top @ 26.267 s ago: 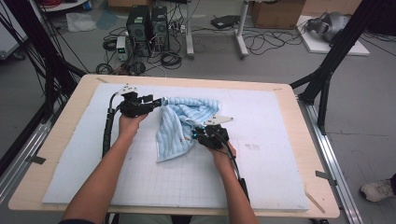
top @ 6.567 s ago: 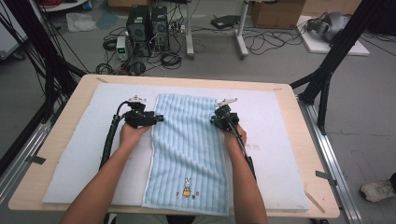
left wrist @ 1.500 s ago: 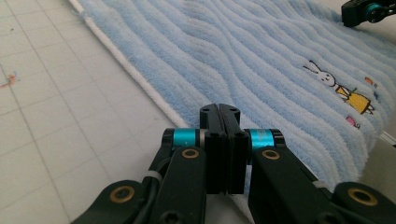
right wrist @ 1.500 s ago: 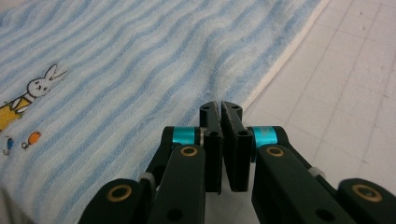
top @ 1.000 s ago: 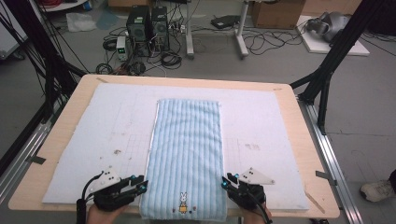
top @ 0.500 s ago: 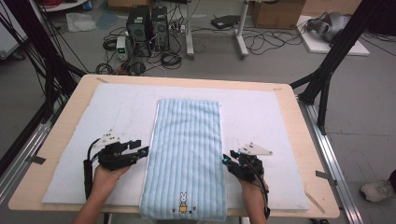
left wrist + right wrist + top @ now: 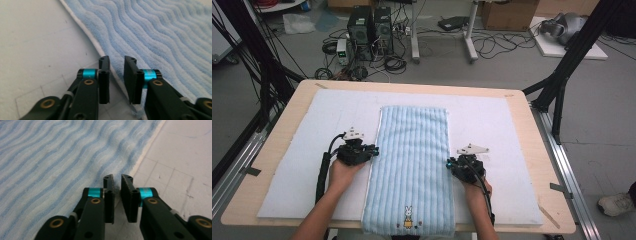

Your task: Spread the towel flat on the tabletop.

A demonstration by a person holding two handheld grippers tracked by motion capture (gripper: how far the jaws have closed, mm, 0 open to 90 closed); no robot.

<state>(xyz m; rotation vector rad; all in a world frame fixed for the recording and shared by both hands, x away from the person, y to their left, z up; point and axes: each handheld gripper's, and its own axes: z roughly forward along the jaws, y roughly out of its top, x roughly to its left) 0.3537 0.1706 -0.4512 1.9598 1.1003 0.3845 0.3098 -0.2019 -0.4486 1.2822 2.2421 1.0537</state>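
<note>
a: where is the towel [image 7: 412,170] lying?

b: flat on the white mat [image 7: 507,125], lengthwise down the middle of the wooden table [image 7: 287,115], its near end with the small rabbit picture [image 7: 408,214] at the table's front edge. it is light blue with darker wavy stripes.

a: and the left gripper [image 7: 371,151]?

b: at the towel's left edge, about halfway along it, held in the person's left hand [image 7: 343,172]. in the left gripper view the white hem of the towel [image 7: 160,37] runs down into the narrow gap between the two black jaws of the left gripper [image 7: 117,67]. the jaws have just been closing, a slim gap still shows between them, and i cannot tell whether the pads already press on the hem.

a: the right gripper [image 7: 451,164]?

b: opposite, at the towel's right edge, in the right hand [image 7: 476,187]. in the right gripper view the jaws of the right gripper [image 7: 117,180] are nearly together, with the towel's edge [image 7: 62,157] right at their tips. they have just been closing too, and they read as closed; i cannot make out cloth pinched between them.

a: anything beyond the table?

b: computer boxes [image 7: 371,25] and loose cables [image 7: 507,42] on the floor.
</note>
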